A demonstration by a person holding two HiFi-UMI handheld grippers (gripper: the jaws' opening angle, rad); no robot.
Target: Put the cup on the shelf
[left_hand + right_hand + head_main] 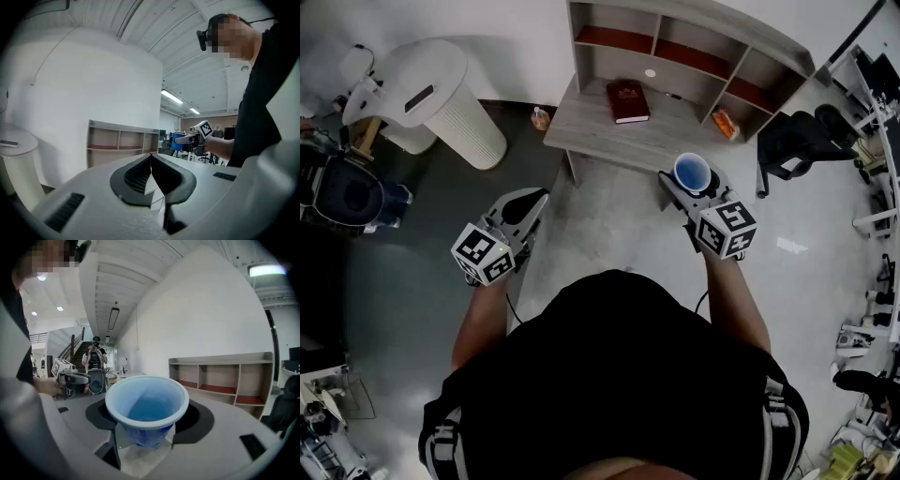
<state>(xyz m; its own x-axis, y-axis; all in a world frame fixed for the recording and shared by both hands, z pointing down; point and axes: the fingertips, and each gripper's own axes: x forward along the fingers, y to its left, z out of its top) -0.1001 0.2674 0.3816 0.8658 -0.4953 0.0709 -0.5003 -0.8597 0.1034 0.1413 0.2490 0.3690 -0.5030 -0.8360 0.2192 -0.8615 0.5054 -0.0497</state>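
Note:
A blue cup point(692, 172) stands upright between the jaws of my right gripper point(686, 184), which is shut on it and held in the air just in front of the desk. Seen from the right gripper view, the cup point(146, 408) fills the middle, its mouth open and empty. A grey shelf unit point(689, 47) with red-floored compartments stands on the back of the grey desk point(609, 136); it also shows as the shelf point(225, 378) off to the right. My left gripper point(530, 208) hangs low on the left, its jaws shut and empty, tips point(151, 161) touching.
A red book point(627, 100) lies on the desk, with a small orange object point(725, 123) at its right end. A white ribbed cylinder point(455, 103) stands left of the desk. A black office chair point(797, 141) is at the right. A person point(95, 357) stands far off.

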